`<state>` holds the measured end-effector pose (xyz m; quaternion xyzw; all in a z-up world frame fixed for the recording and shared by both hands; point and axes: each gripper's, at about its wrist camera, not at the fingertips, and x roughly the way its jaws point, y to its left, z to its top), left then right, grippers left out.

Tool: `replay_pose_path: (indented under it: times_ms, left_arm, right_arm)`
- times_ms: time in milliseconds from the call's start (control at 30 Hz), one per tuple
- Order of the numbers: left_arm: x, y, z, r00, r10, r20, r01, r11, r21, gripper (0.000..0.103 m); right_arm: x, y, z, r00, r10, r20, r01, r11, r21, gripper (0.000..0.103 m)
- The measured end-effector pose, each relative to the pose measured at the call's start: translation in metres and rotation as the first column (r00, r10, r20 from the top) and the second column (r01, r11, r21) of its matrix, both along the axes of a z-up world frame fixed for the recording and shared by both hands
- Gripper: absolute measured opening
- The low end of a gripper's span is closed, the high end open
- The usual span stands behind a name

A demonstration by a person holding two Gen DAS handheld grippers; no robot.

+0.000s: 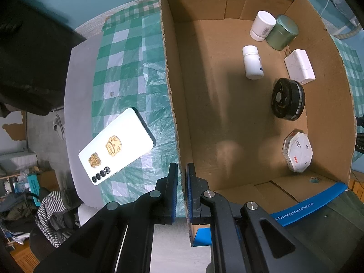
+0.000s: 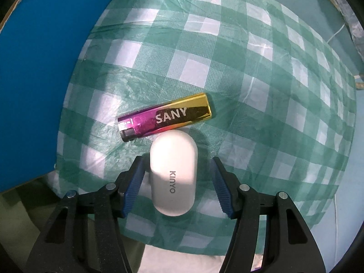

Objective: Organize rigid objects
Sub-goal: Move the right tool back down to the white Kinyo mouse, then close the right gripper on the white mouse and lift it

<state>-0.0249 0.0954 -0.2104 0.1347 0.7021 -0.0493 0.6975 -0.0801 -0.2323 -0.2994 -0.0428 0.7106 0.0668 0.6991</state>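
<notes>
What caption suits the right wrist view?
Right gripper open astride white KINYO case, beside SANY lighter.

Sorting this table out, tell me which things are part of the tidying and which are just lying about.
Job: cardboard box, white KINYO case, SANY lighter, white phone, right gripper.
Lying about: checked tablecloth, striped garment.

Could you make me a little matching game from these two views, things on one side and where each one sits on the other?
Things:
1. lighter
2. white case
3. phone
4. black round canister

Places:
A. inside the cardboard box
B. between the open fingers of the right gripper
C. on the checked cloth, left of the box wall
D. on the cloth just beyond the white case

Pairs: 1-D, 2-B, 3-C, 4-A
</notes>
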Motion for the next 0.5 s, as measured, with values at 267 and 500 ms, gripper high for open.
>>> replay_pose_path:
  times_ms: [267, 500]
  left_arm:
    - [-0.001, 0.0, 0.0, 1.0, -0.002, 0.0, 0.002, 1.0, -0.002, 0.006]
    - [0.0, 0.0, 0.0, 1.0, -0.001, 0.001, 0.001, 1.0, -0.002, 0.006]
  right_arm:
    - [-0.005, -0.004, -0.005, 1.0, -0.018, 0.005, 0.018, 1.0, -0.003, 0.037]
    - [0.009, -0.007, 0.006, 1.0, -0.016, 0.003, 0.016, 1.0, -0.003, 0.037]
